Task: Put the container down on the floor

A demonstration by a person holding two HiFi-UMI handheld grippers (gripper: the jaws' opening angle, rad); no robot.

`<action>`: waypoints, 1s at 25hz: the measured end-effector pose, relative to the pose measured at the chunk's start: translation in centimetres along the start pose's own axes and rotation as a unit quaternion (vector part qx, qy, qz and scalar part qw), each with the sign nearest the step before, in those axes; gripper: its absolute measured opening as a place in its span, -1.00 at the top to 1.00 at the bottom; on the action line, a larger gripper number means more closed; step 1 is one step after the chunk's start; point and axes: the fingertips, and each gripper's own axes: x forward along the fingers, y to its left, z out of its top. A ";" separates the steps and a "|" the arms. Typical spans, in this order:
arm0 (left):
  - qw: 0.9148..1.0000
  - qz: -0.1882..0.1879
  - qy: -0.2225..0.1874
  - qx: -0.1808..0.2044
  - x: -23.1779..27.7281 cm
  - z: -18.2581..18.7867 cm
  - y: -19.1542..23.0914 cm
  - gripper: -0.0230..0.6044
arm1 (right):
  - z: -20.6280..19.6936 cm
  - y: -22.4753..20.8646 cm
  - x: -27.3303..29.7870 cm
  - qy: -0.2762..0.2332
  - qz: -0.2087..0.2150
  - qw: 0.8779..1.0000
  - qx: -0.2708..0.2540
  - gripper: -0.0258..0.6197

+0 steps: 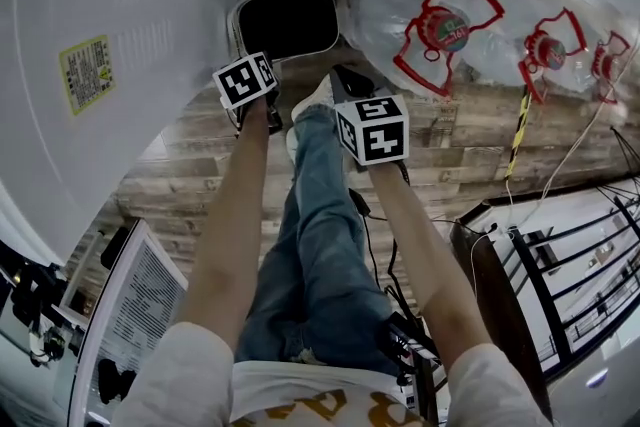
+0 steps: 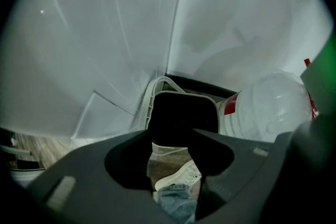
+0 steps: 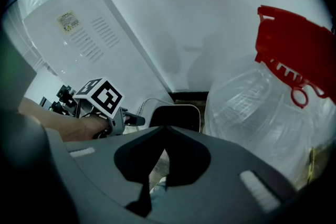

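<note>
A: How do the claws stand?

B: The left claw (image 2: pixel 171 130) is apart and clamps nothing. Through its gap you see the near rim of the container (image 2: pixel 184 118), some floor (image 1: pixel 460 135) and a white shoe (image 2: pixel 178 176). The right claw (image 3: pixel 165 128) has its tips together and is empty.

A: And where is the container?

B: It is down on the wood floor, in the corner at the foot of the wall. It stands upright with its dark mouth facing up, and the rounded oblong runs long along the wall.

A: Is the left claw touching it?

B: It hangs just beside the near left rim. I cannot tell whether it touches.

A: What about the edges and room to move?

B: It is tight. A white cabinet (image 1: pixel 100 65) stands close on the left and a clear water jug (image 1: pixel 400 15) with a red cap just beside on the right, with the wall behind. Open floor lies only on the near side, by the shoe and a jeans leg (image 1: pixel 320 215).
</note>
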 end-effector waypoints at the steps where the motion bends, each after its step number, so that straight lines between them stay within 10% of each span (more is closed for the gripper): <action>1: 1.000 -0.001 -0.002 0.001 -0.2 0.1 -0.2 -0.08 | 0.0 0.1 -0.2 -0.001 0.000 1.000 -0.001 0.83; 11: 0.999 -0.043 -0.025 0.015 -4.1 1.8 -3.8 -0.03 | 2.1 0.3 -3.9 -0.038 -0.012 0.999 -0.004 0.83; 19: 0.991 -0.100 -0.090 0.027 -11.3 4.3 -8.1 0.57 | 4.8 1.4 -9.2 -0.061 -0.023 0.997 -0.028 0.83; 25: 0.980 -0.140 -0.125 0.059 -17.9 5.8 -11.1 0.57 | 7.3 3.1 -13.1 -0.074 -0.027 0.995 -0.053 0.83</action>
